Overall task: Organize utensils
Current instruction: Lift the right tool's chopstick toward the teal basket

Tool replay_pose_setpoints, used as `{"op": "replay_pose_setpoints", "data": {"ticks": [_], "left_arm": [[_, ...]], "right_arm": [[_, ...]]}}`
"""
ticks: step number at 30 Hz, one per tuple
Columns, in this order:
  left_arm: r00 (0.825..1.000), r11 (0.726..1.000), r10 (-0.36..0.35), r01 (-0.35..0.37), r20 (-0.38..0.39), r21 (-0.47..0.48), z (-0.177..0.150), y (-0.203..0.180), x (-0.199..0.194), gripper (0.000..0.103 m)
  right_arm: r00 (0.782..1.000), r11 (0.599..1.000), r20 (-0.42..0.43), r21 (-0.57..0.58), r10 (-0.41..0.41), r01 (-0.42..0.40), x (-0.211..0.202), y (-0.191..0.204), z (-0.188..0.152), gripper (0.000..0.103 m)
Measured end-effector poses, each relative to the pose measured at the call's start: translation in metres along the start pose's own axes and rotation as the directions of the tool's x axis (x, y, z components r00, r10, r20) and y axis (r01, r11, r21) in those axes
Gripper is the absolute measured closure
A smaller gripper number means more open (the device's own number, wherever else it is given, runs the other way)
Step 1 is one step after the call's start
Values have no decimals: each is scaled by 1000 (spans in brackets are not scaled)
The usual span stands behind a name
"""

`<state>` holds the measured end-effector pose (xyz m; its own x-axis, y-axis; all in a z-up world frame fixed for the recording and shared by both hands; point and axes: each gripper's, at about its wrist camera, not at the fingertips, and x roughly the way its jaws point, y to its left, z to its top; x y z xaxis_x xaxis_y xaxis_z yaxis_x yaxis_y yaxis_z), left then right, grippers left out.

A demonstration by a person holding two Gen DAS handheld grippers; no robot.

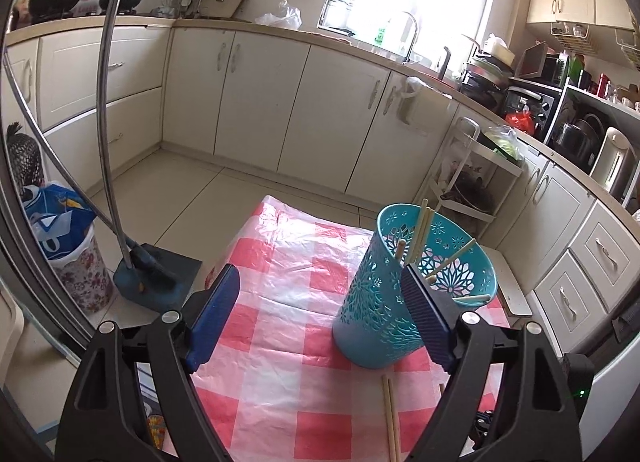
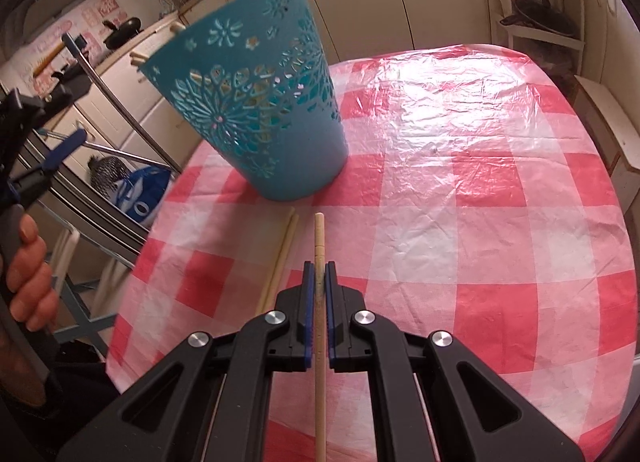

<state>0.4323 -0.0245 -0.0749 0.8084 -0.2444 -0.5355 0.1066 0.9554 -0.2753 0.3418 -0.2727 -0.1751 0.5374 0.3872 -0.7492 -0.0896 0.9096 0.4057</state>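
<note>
Wooden chopstick (image 2: 319, 238) clamped in right gripper (image 2: 319, 274), aimed at cup (image 2: 256, 101) ahead; left gripper (image 1: 320, 298) gapes empty

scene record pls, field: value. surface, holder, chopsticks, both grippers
surface: table under a red-and-white checked plastic cloth
holder: teal cut-out basket, upright on the cloth
in holder: several chopsticks, tips above the rim
on cloth: loose pair of chopsticks beside the basket's base
left gripper: open, nothing between its pads, right pad in front of the basket
right gripper: shut on a single chopstick that points toward the basket
left hand: wrapped around its gripper's handle
</note>
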Motion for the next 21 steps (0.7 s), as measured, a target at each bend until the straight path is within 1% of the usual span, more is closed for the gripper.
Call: {"op": "replay_pose_setpoints", "data": {"ticks": [7, 12, 17, 21], "left_arm": [[1000, 1000, 0, 0, -13, 11, -1, -4, 1, 24], [1000, 1000, 2, -2, -18, 2, 0, -1, 1, 23], [1000, 1000, 3, -4, -26, -10, 1, 2, 2, 23], [1000, 1000, 3, -3, -28, -13, 1, 3, 2, 23]], "right_arm": [[997, 998, 46, 4, 58, -58, -8, 6, 3, 97], [990, 995, 91, -14, 104, -103, -15, 11, 6, 97], [981, 988, 122, -45, 154, -149, -21, 19, 7, 97], [968, 979, 156, -76, 198, -188, -30, 26, 8, 97]]}}
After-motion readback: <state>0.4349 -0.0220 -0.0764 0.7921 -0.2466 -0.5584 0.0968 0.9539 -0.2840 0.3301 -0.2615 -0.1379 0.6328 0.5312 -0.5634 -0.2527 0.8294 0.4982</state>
